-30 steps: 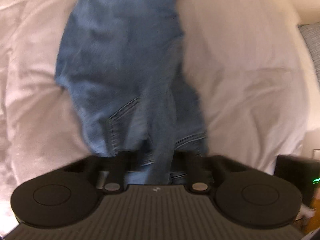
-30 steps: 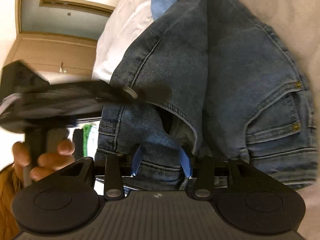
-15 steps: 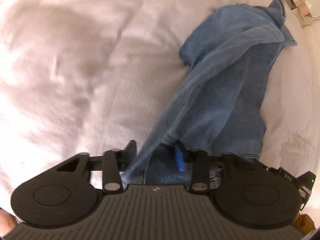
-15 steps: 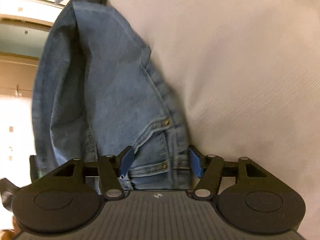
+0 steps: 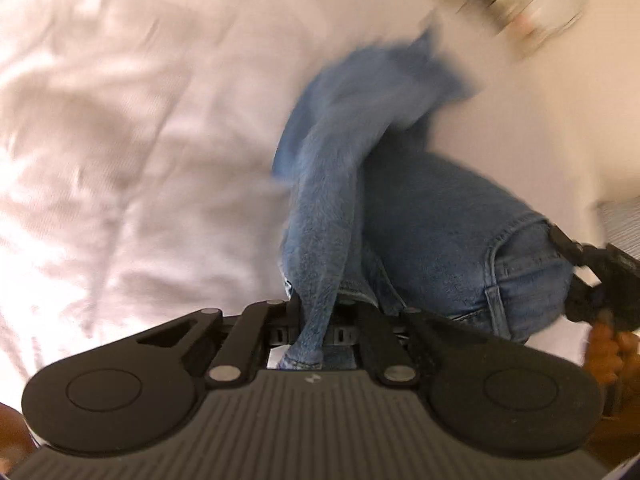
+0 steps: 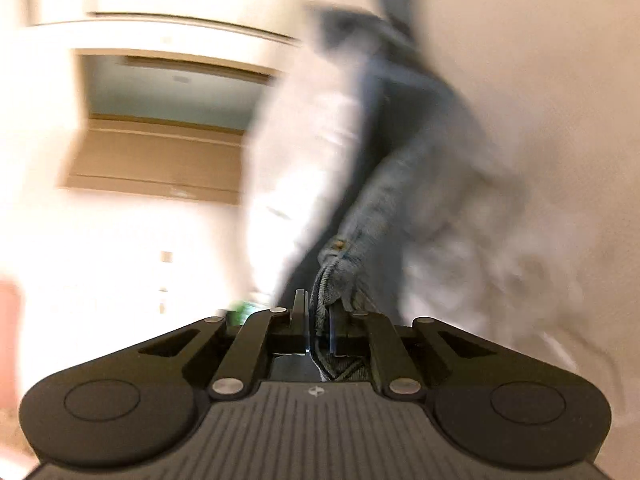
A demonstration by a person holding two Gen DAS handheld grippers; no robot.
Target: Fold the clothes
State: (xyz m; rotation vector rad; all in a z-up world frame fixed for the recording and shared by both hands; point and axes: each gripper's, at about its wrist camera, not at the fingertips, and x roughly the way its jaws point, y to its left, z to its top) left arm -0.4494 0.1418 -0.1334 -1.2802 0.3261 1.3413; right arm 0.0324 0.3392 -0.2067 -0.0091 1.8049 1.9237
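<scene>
Jeans lifted since, far end blurred

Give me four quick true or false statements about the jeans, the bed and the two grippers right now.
1. The left gripper is shut on a bunched strip of the jeans. True.
2. The right gripper hangs open with nothing between its fingers. False: it is shut on a denim edge beside a rivet.
3. The jeans lie over white bedding. True.
4. The jeans are black. False: they are blue.
</scene>
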